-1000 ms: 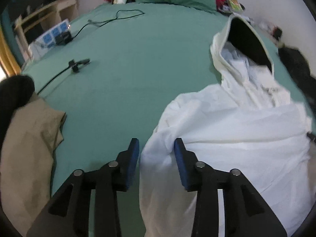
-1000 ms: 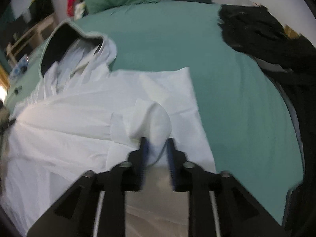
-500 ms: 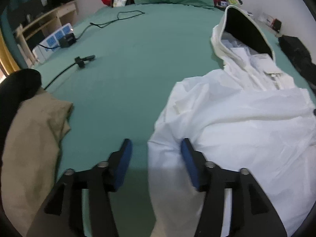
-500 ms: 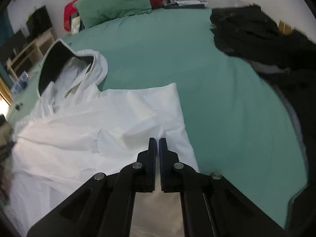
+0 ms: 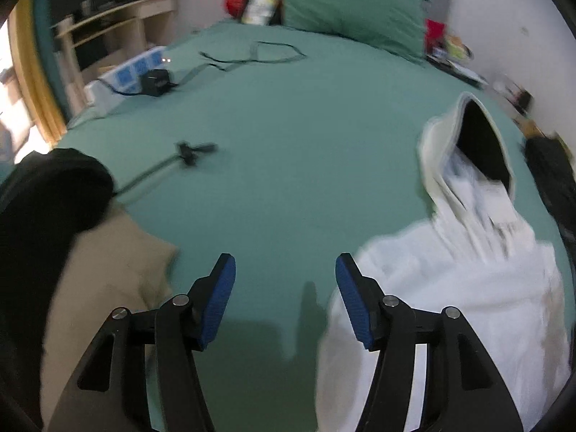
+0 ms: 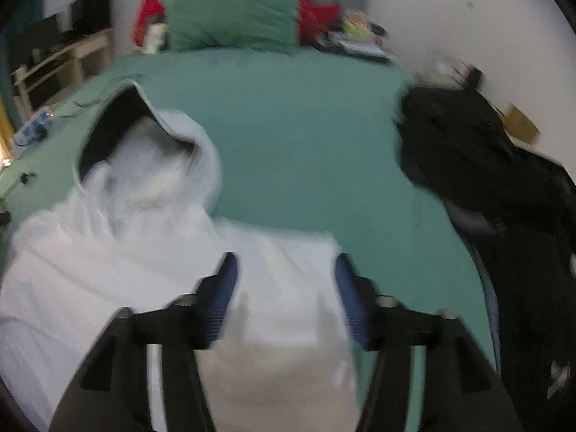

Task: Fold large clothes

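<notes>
A white hooded garment (image 5: pixel 450 288) lies spread on the green bed sheet (image 5: pixel 306 144), its dark-lined hood (image 5: pixel 482 151) toward the pillows. My left gripper (image 5: pixel 285 266) hangs open over bare sheet, just left of the garment's edge, with nothing between its blue pads. In the right wrist view the same garment (image 6: pixel 108 259) fills the lower left, hood (image 6: pixel 118 126) at the upper left. My right gripper (image 6: pixel 286 262) hovers above the garment's right part; its jaws are opening and no cloth is pinched between them. This view is blurred.
A tan garment (image 5: pixel 108 270) and a black one (image 5: pixel 46 198) lie at the bed's left edge. A cable with a clip (image 5: pixel 187 151) and a power strip (image 5: pixel 136 72) lie farther back. Black clothes (image 6: pixel 486 180) cover the right side. Green pillow (image 6: pixel 230 14) at the head.
The left gripper spread wider and shifted left off the garment's edge. The right gripper shut on a fold of white cloth, then opened wide and rose, leaving the cloth on the bed.
</notes>
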### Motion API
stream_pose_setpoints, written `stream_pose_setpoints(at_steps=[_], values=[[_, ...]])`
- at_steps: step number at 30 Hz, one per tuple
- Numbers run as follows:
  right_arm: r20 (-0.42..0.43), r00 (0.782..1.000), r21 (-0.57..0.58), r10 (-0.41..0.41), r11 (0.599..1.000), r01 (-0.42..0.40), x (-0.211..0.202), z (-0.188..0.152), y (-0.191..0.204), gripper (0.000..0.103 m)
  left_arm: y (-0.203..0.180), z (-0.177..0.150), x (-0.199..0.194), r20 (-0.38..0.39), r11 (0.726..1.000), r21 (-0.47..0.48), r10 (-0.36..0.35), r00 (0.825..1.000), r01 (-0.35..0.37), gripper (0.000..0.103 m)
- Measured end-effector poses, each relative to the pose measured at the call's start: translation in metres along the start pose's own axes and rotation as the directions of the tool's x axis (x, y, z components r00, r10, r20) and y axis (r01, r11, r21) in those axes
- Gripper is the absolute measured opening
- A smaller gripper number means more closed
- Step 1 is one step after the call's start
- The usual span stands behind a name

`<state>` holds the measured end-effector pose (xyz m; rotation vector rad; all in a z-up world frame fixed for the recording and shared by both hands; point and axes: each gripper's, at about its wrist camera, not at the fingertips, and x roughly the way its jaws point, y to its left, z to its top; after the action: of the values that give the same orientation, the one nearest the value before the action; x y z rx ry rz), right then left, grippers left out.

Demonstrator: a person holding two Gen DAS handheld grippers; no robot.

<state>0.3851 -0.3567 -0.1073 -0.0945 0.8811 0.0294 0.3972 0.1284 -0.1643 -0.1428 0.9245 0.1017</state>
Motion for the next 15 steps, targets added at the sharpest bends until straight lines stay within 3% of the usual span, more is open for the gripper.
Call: stream_pose_setpoints(at_steps=[3,5,12,14,15], values=[[0.02,0.998,-0.092,0.061,0.994,-0.059,0.025,0.041,0.035,0.06,0.005,0.012,0.002,0.027,1.0,-0.007,-0.015,1.0,0.015,0.061],[0.009,0.996,-0.144,0.09,0.986,-0.088,0.046,0.064,0.059,0.06,0.008,0.016,0.004,0.052,1.0,0.011,0.018,0.998,-0.019,0.061],[0.033,0.986,-0.263,0.162,0.953,-0.148,0.108,0.122,0.129,0.059,0.031,0.032,0.028,0.018,0.997,-0.048,0.068,0.997,-0.068,0.061],[0.033,0.98,-0.294,0.195,0.939,-0.176,0.117,0.127,0.141,0.029,0.036,0.032,0.034,-0.001,0.997,-0.051,0.063,0.998,-0.063,0.061],[0.013,0.984,-0.323,0.178,0.932,-0.164,0.122,0.127,0.148,0.004,0.038,0.031,0.036,-0.01,0.997,-0.048,0.064,0.998,-0.065,0.061]])
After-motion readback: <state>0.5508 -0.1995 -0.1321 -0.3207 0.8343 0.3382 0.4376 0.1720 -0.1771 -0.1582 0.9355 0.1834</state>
